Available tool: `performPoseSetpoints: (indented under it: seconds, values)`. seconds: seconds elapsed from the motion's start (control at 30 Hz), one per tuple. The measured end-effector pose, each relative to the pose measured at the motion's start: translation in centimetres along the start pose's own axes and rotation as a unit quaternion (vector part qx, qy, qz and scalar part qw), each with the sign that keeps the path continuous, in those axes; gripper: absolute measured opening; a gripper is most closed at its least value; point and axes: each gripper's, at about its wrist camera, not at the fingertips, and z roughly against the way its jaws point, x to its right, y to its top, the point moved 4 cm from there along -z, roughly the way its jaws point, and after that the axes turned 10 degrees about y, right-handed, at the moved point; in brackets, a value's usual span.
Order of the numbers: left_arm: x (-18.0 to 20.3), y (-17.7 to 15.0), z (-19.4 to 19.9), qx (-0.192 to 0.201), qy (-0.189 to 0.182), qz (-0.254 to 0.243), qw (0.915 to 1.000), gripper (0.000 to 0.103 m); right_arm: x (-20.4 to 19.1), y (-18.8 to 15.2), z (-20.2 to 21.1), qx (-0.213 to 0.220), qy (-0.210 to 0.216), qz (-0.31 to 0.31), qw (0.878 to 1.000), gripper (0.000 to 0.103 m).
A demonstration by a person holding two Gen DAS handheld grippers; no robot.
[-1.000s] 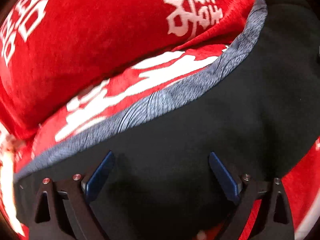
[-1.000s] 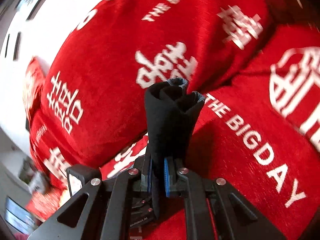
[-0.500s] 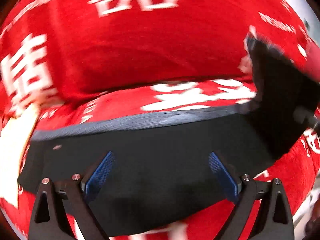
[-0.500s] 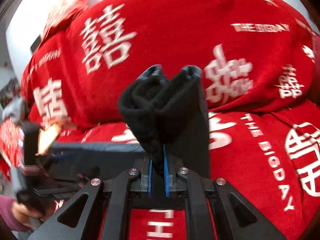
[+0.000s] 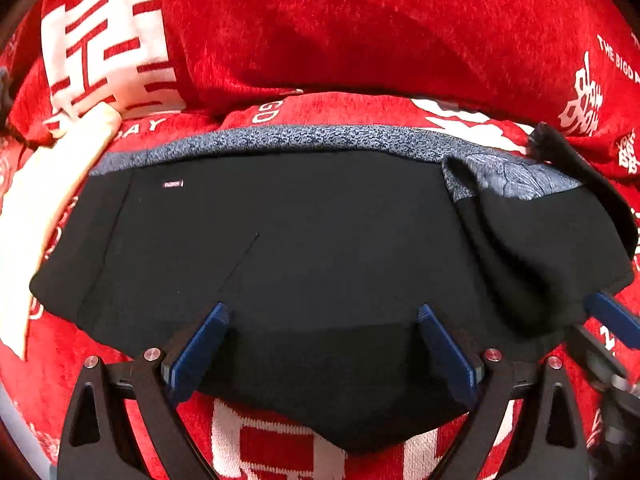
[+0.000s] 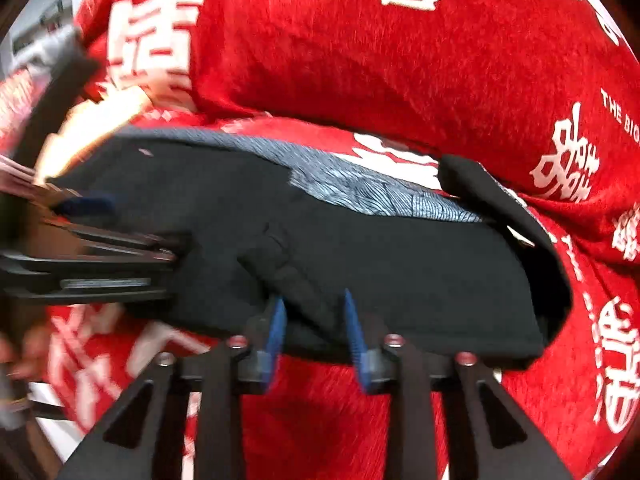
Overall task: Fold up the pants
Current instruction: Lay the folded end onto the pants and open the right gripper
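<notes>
Black pants (image 5: 320, 240), folded, grey-lined.

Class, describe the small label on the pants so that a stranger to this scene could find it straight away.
Start from the red blanket with white characters, then find the black pants spread across it. Follow their grey patterned band toward the left end; just below it sits the label. It is a tiny pale pink strip, the only light mark on the plain black cloth.
</notes>
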Motion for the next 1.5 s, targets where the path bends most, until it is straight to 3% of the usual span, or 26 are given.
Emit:
performPoseSetpoints:
  seconds: [0.13,0.23,0.33,0.47,0.57,0.6,0.7,0.8,0.83,0.9,0.93,1.07,1.17,1.23,1.3,1.37,1.4,1.5]
  values:
    - [0.5,0.4,0.6,0.013,-0.009,0.006,0.9999,0.097,4.2,0.5,3.4,0.039,0.031,-0.103,0.993,0.041]
    - [0.9,1.2,1.6,0.027,-0.024,0.007,0.9993,0.097,8.5,0.7,4.3,0.076,0.092,-0.220,0.968,0.041]
    - [2.7,1.8,2.6,0.037,-0.048,-0.012,0.9981,0.097,12.8,0.5,3.7,0.108,0.144,-0.316,0.931,0.041]
    - [7.2,2.7,2.1,0.040,-0.066,-0.048,0.9958,0.097,16.0,0.3,2.0,0.126,0.175,-0.385,0.897,0.041]
    - [10.6,2.5,0.1,0.031,-0.041,-0.093,0.9943,0.097,18.1,0.7,0.8,0.152,0.206,-0.438,0.862,0.044]
    - [11.2,2.2,-0.7,0.021,-0.030,-0.106,0.9937,0.097,19.0,0.7,0.4,0.169,0.222,-0.464,0.841,0.047]
    - [11.3,2.2,-1.1,0.025,-0.036,-0.098,0.9942,0.097,20.4,1.1,-0.1,0.202,0.240,-0.496,0.810,0.058]
    - [11.2,2.2,-1.2,0.025,-0.037,-0.101,0.9939,0.097,22.0,1.2,-1.7,0.206,0.241,-0.534,0.784,0.059]
    - [11.3,2.2,-1.1,0.028,-0.034,-0.103,0.9936,0.097,22.4,1.0,-2.1,0.209,0.242,-0.549,0.772,0.056]
    - [11.4,2.1,-1.0,0.031,-0.031,-0.104,0.9936,0.097,23.3,0.6,-2.8,0.215,0.257,-0.574,0.747,0.025]
    - [11.4,2.1,-1.0,0.031,-0.031,-0.104,0.9936,0.097,23.6,0.5,-2.8,0.214,0.261,-0.580,0.742,0.006]
    - [11.3,2.1,-0.9,0.030,-0.034,-0.102,0.9937,0.098,23.6,1.1,0.3,0.241,0.305,-0.547,0.742,0.006]
    - [11.2,2.1,-0.9,0.033,-0.034,-0.100,0.9938,0.099,21.7,1.9,2.8,0.232,0.373,-0.501,0.745,0.006]
    - [11.0,2.2,-0.9,0.030,-0.035,-0.095,0.9944,0.099,19.7,2.1,3.4,0.202,0.391,-0.472,0.764,0.006]
    - [10.2,2.3,-0.6,0.026,-0.024,-0.078,0.9963,0.099,17.3,1.7,2.5,0.159,0.378,-0.448,0.794,0.006]
    - [8.6,2.3,0.1,0.029,-0.013,-0.063,0.9975,0.099,15.7,1.0,0.9,0.124,0.362,-0.440,0.812,0.006]
    - [7.8,2.2,0.4,0.032,-0.007,-0.058,0.9978,0.099,14.9,0.3,-0.4,0.101,0.351,-0.441,0.820,0.006]
    - [4.4,2.1,1.4,0.039,0.016,-0.040,0.9983,0.099,13.4,-1.9,-3.8,0.057,0.334,-0.455,0.824,0.006]
